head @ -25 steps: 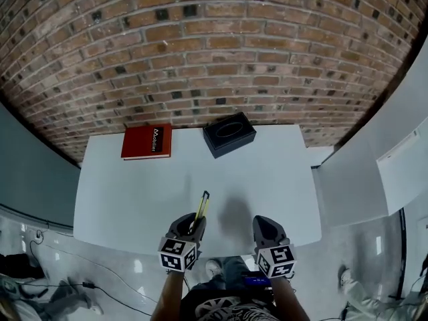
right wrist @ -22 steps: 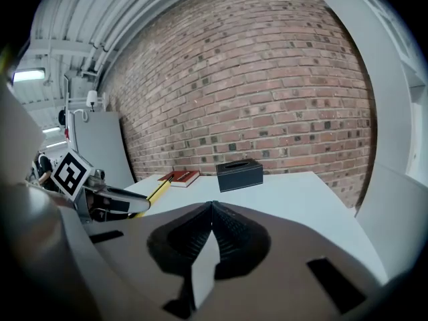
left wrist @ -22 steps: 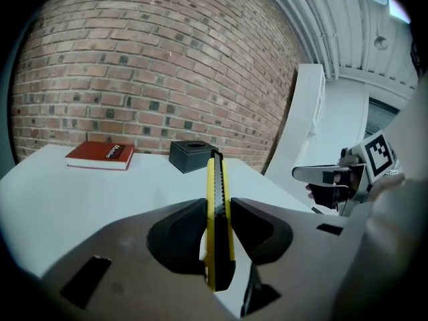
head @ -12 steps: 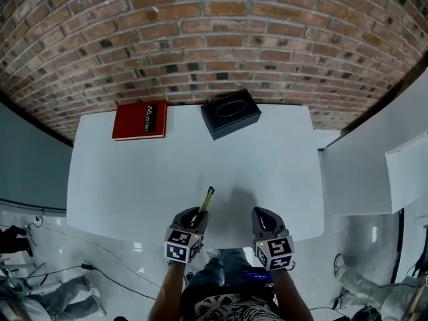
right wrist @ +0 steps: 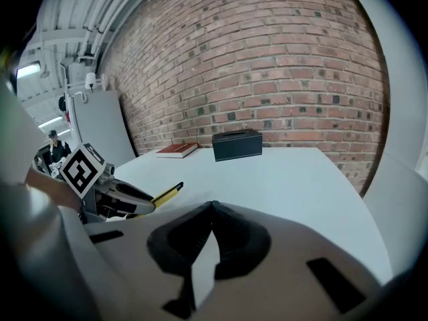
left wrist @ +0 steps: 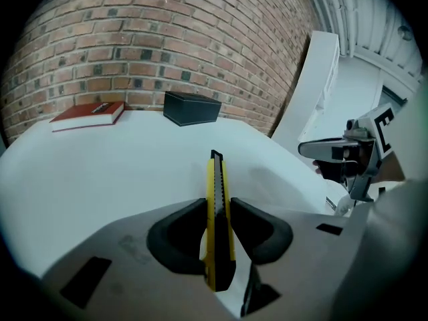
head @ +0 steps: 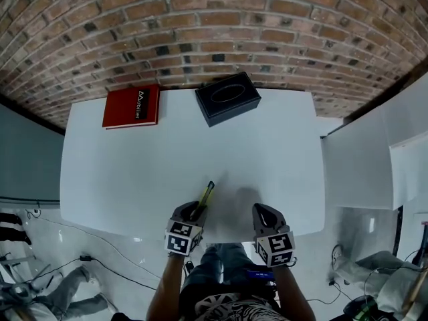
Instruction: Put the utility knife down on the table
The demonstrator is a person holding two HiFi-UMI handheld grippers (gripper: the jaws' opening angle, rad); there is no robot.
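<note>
A yellow and black utility knife (left wrist: 215, 206) is clamped between the pads of my left gripper (left wrist: 217, 227), its tip pointing out over the white table (head: 134, 172). In the head view the knife (head: 204, 197) sticks forward from the left gripper (head: 192, 215) at the table's near edge. From the right gripper view the knife (right wrist: 165, 192) shows at left, just above the tabletop. My right gripper (right wrist: 212, 214) has its jaws pressed together with nothing between them; it sits at the near edge (head: 263, 212) beside the left one.
A red book (head: 132, 106) lies at the table's far left corner. A black box (head: 227, 97) stands at the far middle, against the brick wall (head: 214, 25). A white panel (head: 364, 162) borders the table's right side.
Both grippers stay at the near edge, the knife still held. The head camera has shifted, so the table sits higher and larger in view.
</note>
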